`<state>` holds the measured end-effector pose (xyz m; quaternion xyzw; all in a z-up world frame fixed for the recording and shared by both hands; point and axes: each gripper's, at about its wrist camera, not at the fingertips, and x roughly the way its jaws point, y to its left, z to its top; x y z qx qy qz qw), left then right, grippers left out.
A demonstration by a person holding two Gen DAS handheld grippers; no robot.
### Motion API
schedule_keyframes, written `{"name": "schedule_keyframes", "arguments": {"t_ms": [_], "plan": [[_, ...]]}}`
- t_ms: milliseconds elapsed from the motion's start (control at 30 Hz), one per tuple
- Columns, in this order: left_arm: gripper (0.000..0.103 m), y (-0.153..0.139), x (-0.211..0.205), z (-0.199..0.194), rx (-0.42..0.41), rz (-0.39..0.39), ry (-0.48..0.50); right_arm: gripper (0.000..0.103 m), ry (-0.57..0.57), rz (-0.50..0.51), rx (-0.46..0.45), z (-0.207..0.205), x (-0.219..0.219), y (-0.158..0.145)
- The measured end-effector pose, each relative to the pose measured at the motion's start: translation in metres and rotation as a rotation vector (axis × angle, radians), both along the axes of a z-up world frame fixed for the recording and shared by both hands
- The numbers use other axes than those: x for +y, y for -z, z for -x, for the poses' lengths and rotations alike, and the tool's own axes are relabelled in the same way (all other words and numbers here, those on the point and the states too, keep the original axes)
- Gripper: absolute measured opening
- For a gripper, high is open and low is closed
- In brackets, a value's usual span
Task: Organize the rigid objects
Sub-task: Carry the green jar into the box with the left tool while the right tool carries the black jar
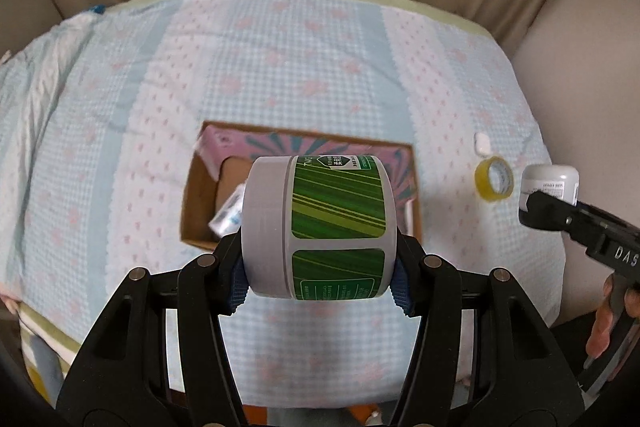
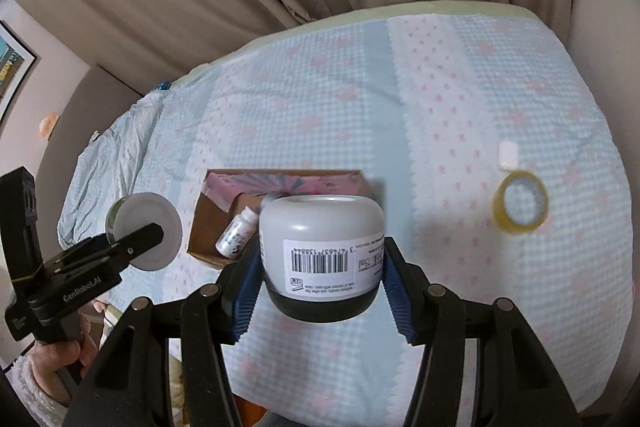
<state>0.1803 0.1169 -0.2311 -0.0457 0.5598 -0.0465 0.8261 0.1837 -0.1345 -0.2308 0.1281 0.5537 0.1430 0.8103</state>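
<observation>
Beyond both grippers, toward the far curtain, sits the open cardboard box (image 1: pixel 200 211), a small bottle (image 2: pixel 236 233) inside. The left gripper (image 1: pixel 320 267) clamps a green-labelled jar (image 1: pixel 320 223) sideways just before it, nearer than the right gripper (image 2: pixel 320 283), clenched on a white jar (image 2: pixel 320 247). A tape roll (image 2: pixel 520 205) lies far right on the checked bedspread (image 1: pixel 280 67).

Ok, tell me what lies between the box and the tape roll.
Nothing: only bare bedspread separates the box from the tape roll, clearest in the right wrist view.
</observation>
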Motion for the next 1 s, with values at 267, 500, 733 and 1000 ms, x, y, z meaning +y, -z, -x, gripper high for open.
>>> {"name": "schedule_keyframes", "arguments": {"t_ms": [267,500,733,1000], "plan": [[0.052,0.05,0.041,-0.012,0.078,0.027,0.148,0.052,0.101,0.045,0.079,0.003,0.061,0.033],[0.052,0.102,0.043,-0.041,0.164,0.008,0.28,0.052,0.221,0.048,0.145,-0.005,0.085,0.073],[0.052,0.143,0.036,-0.066,0.188,-0.016,0.353,0.052,0.287,0.091,0.209,-0.025,0.095,0.11],[0.052,0.188,0.034,-0.08,0.255,-0.034,0.391,0.052,0.299,0.143,0.221,-0.058,0.1,0.155]]}}
